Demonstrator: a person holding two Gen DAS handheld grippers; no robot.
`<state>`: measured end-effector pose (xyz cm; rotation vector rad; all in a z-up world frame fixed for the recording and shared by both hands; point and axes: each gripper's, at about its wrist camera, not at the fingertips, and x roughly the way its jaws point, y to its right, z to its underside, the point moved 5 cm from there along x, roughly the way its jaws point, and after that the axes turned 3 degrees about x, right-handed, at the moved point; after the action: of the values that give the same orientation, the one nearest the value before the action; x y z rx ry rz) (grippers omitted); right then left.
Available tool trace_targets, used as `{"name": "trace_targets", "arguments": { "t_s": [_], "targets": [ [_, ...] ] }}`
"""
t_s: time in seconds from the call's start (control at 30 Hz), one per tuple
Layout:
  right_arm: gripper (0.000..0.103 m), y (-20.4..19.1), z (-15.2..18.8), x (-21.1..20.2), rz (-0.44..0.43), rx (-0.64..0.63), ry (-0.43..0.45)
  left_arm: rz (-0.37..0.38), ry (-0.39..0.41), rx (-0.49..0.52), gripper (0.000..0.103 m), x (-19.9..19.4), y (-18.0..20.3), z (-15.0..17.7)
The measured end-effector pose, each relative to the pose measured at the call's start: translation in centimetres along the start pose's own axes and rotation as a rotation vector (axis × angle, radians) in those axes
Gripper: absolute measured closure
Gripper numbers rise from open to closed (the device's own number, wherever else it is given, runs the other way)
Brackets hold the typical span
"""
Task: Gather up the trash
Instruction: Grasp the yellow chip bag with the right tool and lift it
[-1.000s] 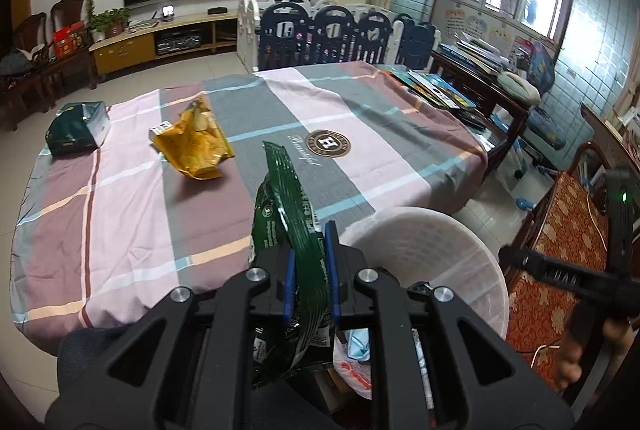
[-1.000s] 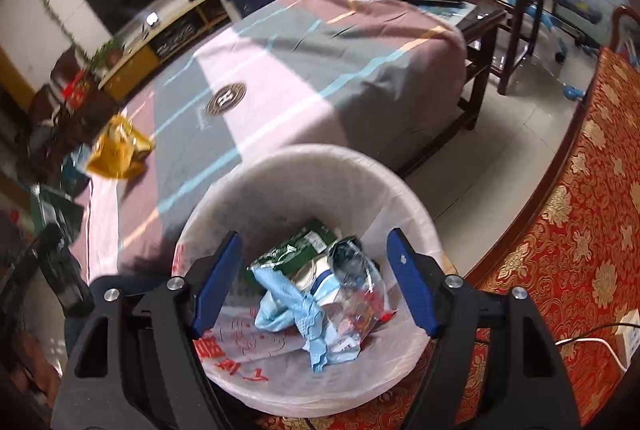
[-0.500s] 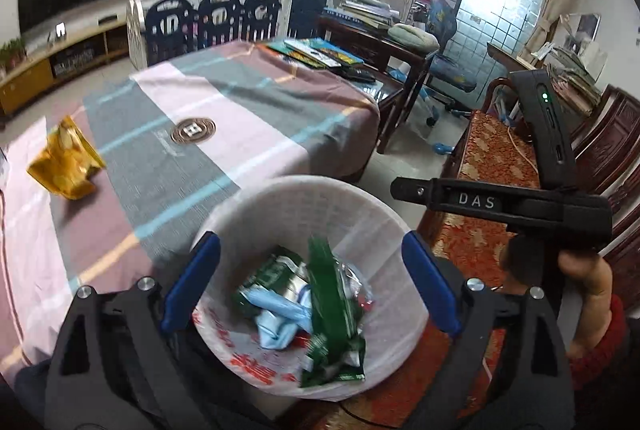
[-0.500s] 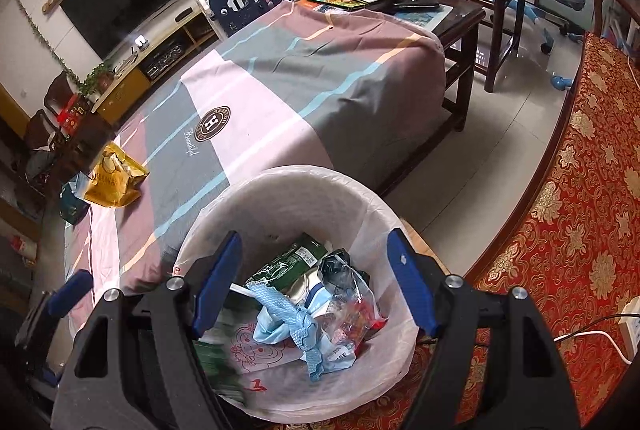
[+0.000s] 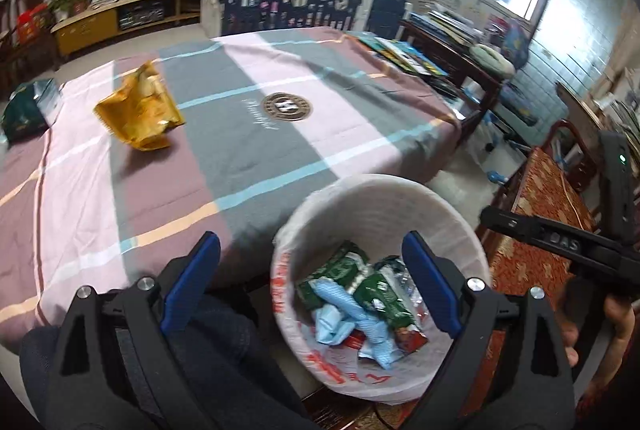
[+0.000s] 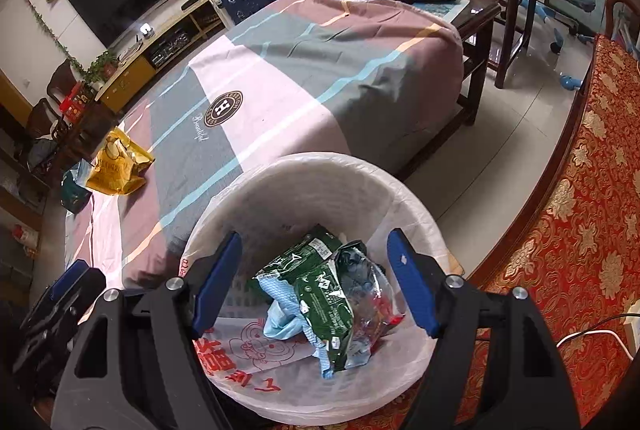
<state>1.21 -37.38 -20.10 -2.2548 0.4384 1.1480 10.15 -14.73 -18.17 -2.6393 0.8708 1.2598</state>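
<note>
The left gripper (image 5: pixel 310 280) is hanging with its jaws spread wide and nothing between them, where a second ago it was pinching a green snack wrapper (image 5: pixel 378 296) upright over the table edge. That wrapper is now lying in the white trash bin (image 5: pixel 380 190) on top of the blue crumpled tissue (image 5: pixel 340 310) and the other packets, so the drop is done and this hand is free again. It is also swinging back toward the table, the bin sliding off to its right side. The right gripper (image 6: pixel 314 280) is hovering over the bin just as before, jaws released and holding nothing. Two pieces are waiting on the striped tablecloth (image 5: pixel 248 134): the yellow bag (image 5: pixel 138 112) near the middle and the dark green packet (image 5: pixel 28 108) at the far left edge. To my eye the yellow bag is the next pickup
</note>
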Motion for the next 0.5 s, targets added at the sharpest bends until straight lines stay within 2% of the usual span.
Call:
{"name": "trace_targets", "arguments": {
  "t_s": [0.1,0.23,0.37,0.4,0.47,0.5],
  "targets": [
    [0.029,-1.1,0.1,0.6,-0.003,-0.015,-0.010,-0.090,0.008,-0.031,0.011,0.0,-3.3,-0.2],
    [0.028,-3.7,0.2,2.1,-0.022,-0.044,-0.037,-0.276,0.035,-0.115,0.009,-0.4,-10.4,-1.0],
    [0.028,-8.2,-0.2,3.9,-0.072,-0.082,-0.049,-0.584,0.097,-0.137,0.006,-1.0,-17.7,-1.5],
    [0.028,-9.4,-0.5,4.3,-0.084,-0.092,-0.046,-0.636,0.099,-0.157,0.006,-0.9,-19.7,-1.4],
    [0.025,-13.0,-1.1,5.4,-0.118,-0.127,-0.036,-0.655,0.088,-0.228,0.006,-0.4,-22.8,-0.6],
    [0.023,-14.6,-1.4,5.9,-0.130,-0.146,-0.029,-0.636,0.050,-0.307,0.006,0.0,-24.3,0.1]
  ]
}}
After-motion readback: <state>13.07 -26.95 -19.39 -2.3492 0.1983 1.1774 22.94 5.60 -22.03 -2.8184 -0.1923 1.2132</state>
